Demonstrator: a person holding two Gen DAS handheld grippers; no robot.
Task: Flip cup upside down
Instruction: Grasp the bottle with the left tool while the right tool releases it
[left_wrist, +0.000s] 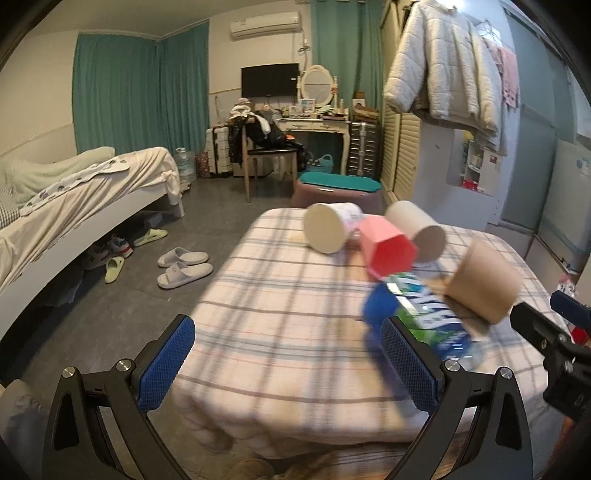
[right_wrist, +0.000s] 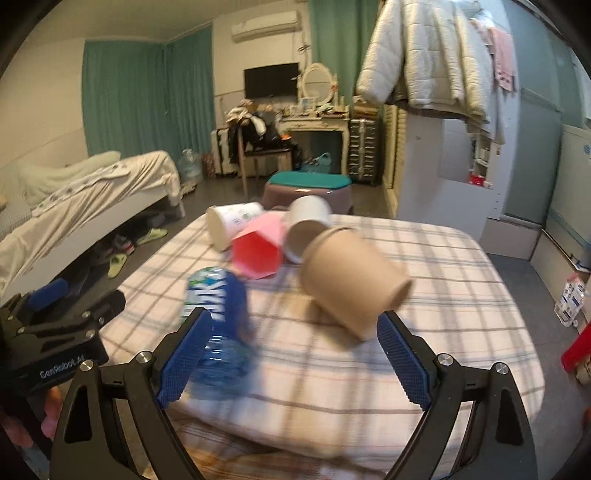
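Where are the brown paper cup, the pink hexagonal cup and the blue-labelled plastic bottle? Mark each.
brown paper cup (right_wrist: 351, 280): right wrist view, on its side wall.
pink hexagonal cup (right_wrist: 258, 254): right wrist view, on its hexagonal end face.
blue-labelled plastic bottle (left_wrist: 424, 310): left wrist view, on its label.

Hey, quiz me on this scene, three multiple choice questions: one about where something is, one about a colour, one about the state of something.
1. Where does the blue-labelled bottle lie?
A. On the plaid cloth, toward the left tool's side
B. On the floor by the slippers
C. On the chair

2. What colour is the six-sided cup?
A. Green
B. Pink
C. Black

3. How is the brown paper cup placed?
A. Upright
B. Standing upside down
C. Tipped on its side

Answers:
1. A, it lies on the checked cover near the right tool's left finger.
2. B, its walls and inside are pink.
3. C, its side rests on the cloth; the tool stands open before it.
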